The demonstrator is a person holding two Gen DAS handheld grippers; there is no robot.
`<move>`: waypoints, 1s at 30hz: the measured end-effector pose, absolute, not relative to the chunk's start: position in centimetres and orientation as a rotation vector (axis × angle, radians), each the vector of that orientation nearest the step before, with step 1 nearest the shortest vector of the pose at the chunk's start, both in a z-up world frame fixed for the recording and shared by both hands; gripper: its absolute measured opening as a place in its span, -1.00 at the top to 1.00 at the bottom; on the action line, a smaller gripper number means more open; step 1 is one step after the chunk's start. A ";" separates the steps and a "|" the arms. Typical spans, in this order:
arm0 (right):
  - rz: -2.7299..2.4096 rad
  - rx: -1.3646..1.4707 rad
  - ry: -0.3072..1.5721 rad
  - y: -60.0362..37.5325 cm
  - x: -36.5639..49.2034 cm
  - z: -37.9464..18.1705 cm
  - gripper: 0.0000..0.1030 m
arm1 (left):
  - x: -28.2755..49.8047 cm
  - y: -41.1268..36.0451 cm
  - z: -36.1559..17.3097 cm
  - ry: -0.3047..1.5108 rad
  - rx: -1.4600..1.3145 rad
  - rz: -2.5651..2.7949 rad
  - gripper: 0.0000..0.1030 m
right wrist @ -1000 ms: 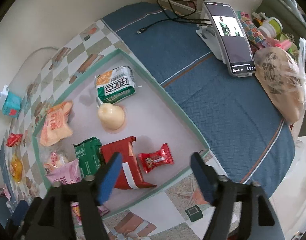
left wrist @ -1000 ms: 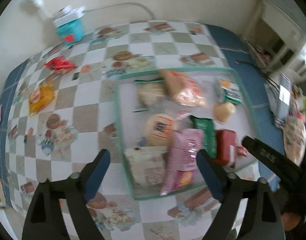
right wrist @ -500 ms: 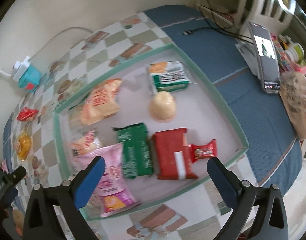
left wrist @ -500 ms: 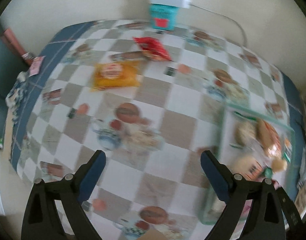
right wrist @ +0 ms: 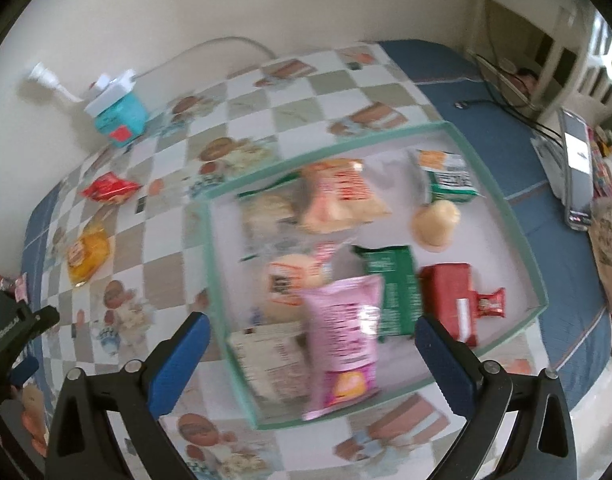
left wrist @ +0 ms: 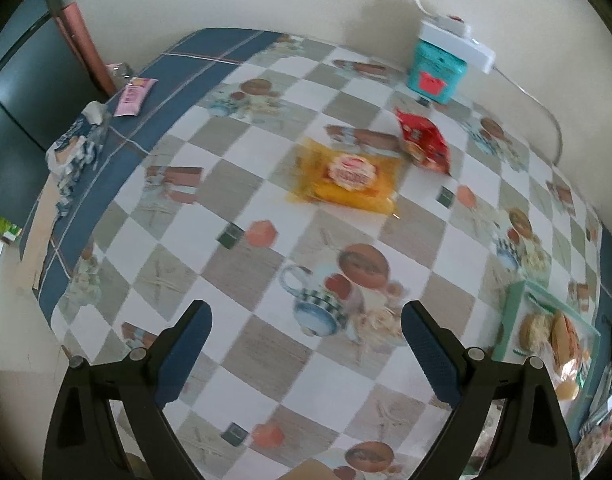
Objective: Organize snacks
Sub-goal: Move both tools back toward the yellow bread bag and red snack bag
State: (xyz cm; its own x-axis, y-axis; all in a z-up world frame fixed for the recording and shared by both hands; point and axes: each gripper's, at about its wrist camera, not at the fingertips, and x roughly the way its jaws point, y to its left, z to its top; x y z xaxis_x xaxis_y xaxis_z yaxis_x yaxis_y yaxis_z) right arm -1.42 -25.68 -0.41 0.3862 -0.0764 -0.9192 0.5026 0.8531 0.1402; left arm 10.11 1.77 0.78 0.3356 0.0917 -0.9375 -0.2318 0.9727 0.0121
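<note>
A green-rimmed tray (right wrist: 502, 208) holds several snack packs, among them a pink bag (right wrist: 342, 344), a green pack (right wrist: 390, 288) and a red pack (right wrist: 446, 296). My right gripper (right wrist: 310, 344) hovers open above the tray's near side with nothing between its fingers. On the checked tablecloth a yellow snack bag (left wrist: 350, 180) and a red snack bag (left wrist: 422, 142) lie loose, far ahead of my left gripper (left wrist: 306, 332), which is open and empty over bare cloth. The tray's corner (left wrist: 514, 304) shows at the right of the left wrist view. The yellow bag (right wrist: 87, 254) and red bag (right wrist: 107, 188) also lie left of the tray.
A teal box (left wrist: 438, 70) with a white power strip on top stands by the wall. A small pink packet (left wrist: 134, 94) lies on the blue cloth at the far left. A phone on a stand (right wrist: 574, 168) and a printed bag (right wrist: 610, 240) sit right of the tray.
My left gripper has swung left, away from the tray, toward the yellow and red bags. My right gripper opened wider and shifted left over the tray.
</note>
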 end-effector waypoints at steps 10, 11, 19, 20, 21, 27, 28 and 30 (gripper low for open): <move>-0.286 0.372 1.137 -19.0 1.5 -0.5 -1.00 | 11.0 8.0 0.2 1.210 -0.179 0.301 -0.86; -0.281 0.366 1.141 -18.4 1.8 -0.6 -1.00 | 11.0 8.5 0.1 1.212 -0.182 0.307 -0.86; -0.246 0.335 1.174 -15.0 3.4 -1.6 -1.00 | 11.5 12.1 -1.0 1.235 -0.223 0.339 -0.86; -0.243 0.333 1.177 -14.6 3.6 -1.7 -1.00 | 11.6 12.3 -1.1 1.237 -0.225 0.339 -0.86; -0.240 0.330 1.179 -14.3 3.7 -1.8 -1.00 | 11.6 12.6 -1.2 1.238 -0.227 0.339 -0.86; -0.233 0.314 1.187 -13.1 4.2 -2.1 -1.00 | 11.8 13.6 -1.5 1.246 -0.248 0.340 -0.86; -0.233 0.310 1.187 -13.0 4.3 -2.1 -1.00 | 11.8 13.8 -1.6 1.249 -0.251 0.339 -0.86; -0.234 0.303 1.189 -12.8 4.4 -2.2 -1.00 | 11.8 13.9 -1.7 1.253 -0.256 0.337 -0.86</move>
State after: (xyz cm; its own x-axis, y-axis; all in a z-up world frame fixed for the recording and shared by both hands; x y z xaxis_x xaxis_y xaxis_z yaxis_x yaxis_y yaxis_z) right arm 4.37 -12.78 -2.17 0.3565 -0.0198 -0.9341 0.3352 0.9359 0.1081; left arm 11.81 13.94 -1.73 0.2743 0.1086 -0.9555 -0.3848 0.9230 -0.0056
